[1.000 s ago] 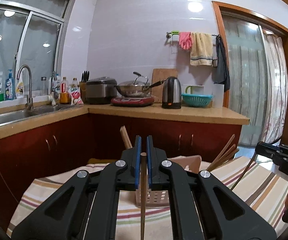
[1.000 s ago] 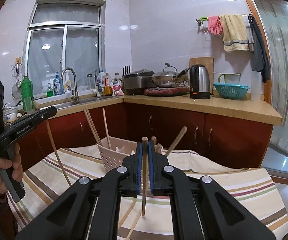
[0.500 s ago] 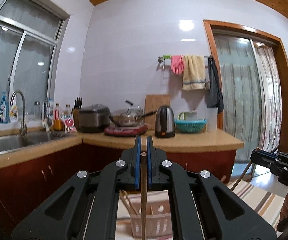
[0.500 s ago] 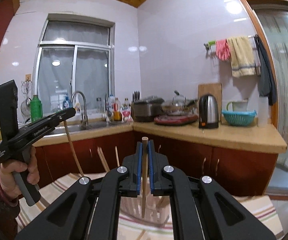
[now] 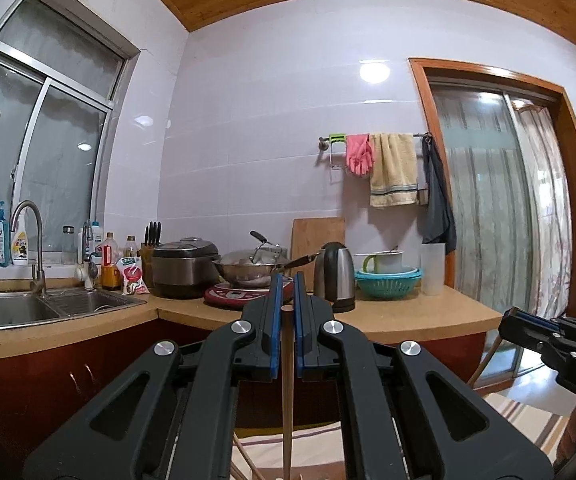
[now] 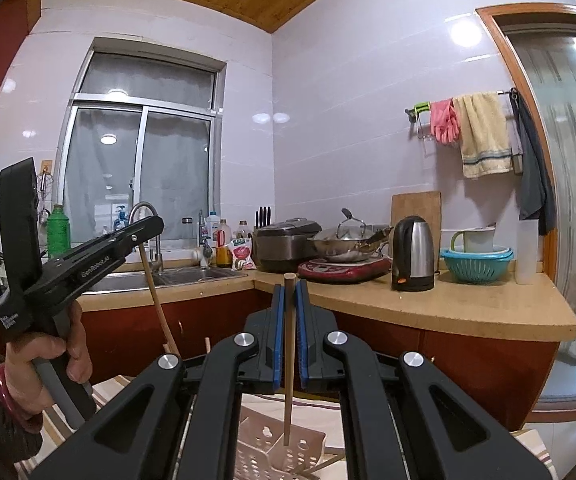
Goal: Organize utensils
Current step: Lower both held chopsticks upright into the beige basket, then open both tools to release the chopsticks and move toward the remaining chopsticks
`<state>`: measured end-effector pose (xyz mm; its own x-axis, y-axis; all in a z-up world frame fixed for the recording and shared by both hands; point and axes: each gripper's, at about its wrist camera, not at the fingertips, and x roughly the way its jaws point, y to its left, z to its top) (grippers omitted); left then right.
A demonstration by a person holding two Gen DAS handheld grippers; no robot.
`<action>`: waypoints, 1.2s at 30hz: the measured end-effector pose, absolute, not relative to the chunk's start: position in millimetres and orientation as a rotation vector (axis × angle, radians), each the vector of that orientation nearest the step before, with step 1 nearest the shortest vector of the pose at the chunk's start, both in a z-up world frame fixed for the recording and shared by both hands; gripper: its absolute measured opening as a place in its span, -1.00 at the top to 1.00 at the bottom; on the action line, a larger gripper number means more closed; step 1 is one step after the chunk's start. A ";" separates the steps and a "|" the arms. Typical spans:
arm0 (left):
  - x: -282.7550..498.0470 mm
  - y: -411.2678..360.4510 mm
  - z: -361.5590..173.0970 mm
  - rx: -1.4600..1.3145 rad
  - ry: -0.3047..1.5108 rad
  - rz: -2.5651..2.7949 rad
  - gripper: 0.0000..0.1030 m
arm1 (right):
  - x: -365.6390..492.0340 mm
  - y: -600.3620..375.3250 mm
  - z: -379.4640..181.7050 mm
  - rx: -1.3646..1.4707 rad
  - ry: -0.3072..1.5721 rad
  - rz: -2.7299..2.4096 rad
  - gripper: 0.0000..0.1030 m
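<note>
My left gripper [image 5: 286, 280] is shut on a wooden chopstick [image 5: 287, 400] that hangs straight down between its blue pads. My right gripper [image 6: 290, 288] is shut on another wooden chopstick [image 6: 289, 380], whose tip hangs just above the pale perforated utensil basket [image 6: 275, 448] on the striped cloth. In the right wrist view the left gripper [image 6: 143, 228] is at the left, hand-held, its chopstick [image 6: 159, 304] slanting down. In the left wrist view the right gripper [image 5: 506, 324] is at the right edge. More chopsticks [image 5: 243, 456] poke up below.
A kitchen counter [image 5: 408, 316] runs behind with a sink [image 5: 47, 308], rice cooker [image 5: 183, 264], wok [image 5: 255, 266], kettle [image 5: 334, 276] and teal colander [image 5: 388, 282]. A glass door [image 5: 500, 220] is at the right. The striped tablecloth [image 5: 528, 412] lies below.
Both grippers have risen and tilted upward with their chopsticks held. The table and basket have dropped to the bottom of both views; the ceiling has come into sight.
</note>
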<state>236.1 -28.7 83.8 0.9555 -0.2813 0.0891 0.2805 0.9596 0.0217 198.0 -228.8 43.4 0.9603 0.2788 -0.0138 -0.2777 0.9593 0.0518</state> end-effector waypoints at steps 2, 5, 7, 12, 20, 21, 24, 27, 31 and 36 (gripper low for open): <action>248.5 -31.7 72.1 0.006 -0.069 -0.279 0.88 | 206.5 -228.3 36.3 0.051 0.036 0.280 0.87; 265.4 -32.8 52.4 -0.004 -0.021 -0.271 0.88 | 221.3 -227.6 22.2 0.060 0.076 0.286 0.87; 276.1 -30.8 38.6 -0.014 0.009 -0.267 0.88 | 228.5 -226.6 13.9 0.056 0.097 0.284 0.87; 295.9 -28.5 6.3 -0.018 0.093 -0.259 0.88 | 241.2 -223.2 -5.2 0.051 0.152 0.287 0.87; 290.9 -31.2 -13.9 0.020 0.127 -0.252 -0.21 | 247.2 -219.4 -21.8 0.051 0.215 0.287 0.76; 285.8 -32.0 -13.4 0.029 0.116 -0.255 -0.24 | 246.4 -218.8 -21.3 0.046 0.214 0.283 0.62; 280.7 -35.4 -8.2 0.047 0.122 -0.257 -0.45 | 239.4 -218.2 -17.8 0.036 0.200 0.271 0.31; 271.7 -35.2 -3.4 0.041 0.143 -0.259 -0.59 | 228.9 -218.8 -11.0 0.030 0.184 0.257 0.12; 253.3 -35.1 -2.4 0.050 0.178 -0.235 -0.74 | 200.9 -223.1 -4.3 0.035 0.164 0.239 -0.04; 217.5 -40.2 -22.9 0.110 0.278 -0.224 -0.77 | 164.9 -225.7 -15.4 0.044 0.187 0.222 -0.09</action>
